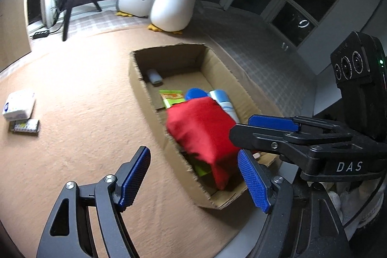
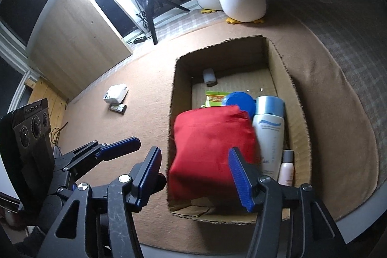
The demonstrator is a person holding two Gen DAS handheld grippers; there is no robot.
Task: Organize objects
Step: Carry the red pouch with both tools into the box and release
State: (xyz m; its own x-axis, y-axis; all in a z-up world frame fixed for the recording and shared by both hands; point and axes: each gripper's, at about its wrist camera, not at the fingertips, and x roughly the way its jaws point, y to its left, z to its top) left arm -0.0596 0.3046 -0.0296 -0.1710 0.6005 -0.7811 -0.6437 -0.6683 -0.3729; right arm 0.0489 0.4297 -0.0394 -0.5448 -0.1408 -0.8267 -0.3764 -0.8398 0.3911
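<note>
- Left wrist view: my left gripper (image 1: pixel 193 175) has its fingers spread wide with nothing between them, hanging over the tan blanket (image 1: pixel 84 93) beside the near left wall of the cardboard box (image 1: pixel 145 93). The red cloth bundle (image 1: pixel 203 129) lies in the box's near end, ahead and to the right of these fingers. The right gripper (image 1: pixel 244 144) reaches in from the right and its fingertips overlap the bundle's right edge; I cannot tell from here whether they touch it. Well to the left, near the blanket's left edge, sit a white tissue pack (image 1: pixel 18 105) and a small blister pack (image 1: pixel 25 127).
- Right wrist view: my right gripper (image 2: pixel 193 175) is also wide and holding nothing, with the red cloth bundle (image 2: pixel 210 151) straight ahead between the fingers' lines. A white lotion bottle (image 2: pixel 268 134) lies along the box's length just right of it, with a pink bottle (image 2: pixel 286 168) nearer. I judge the right gripper the closer one to the bundle, the left closer to the loose packs.
</note>
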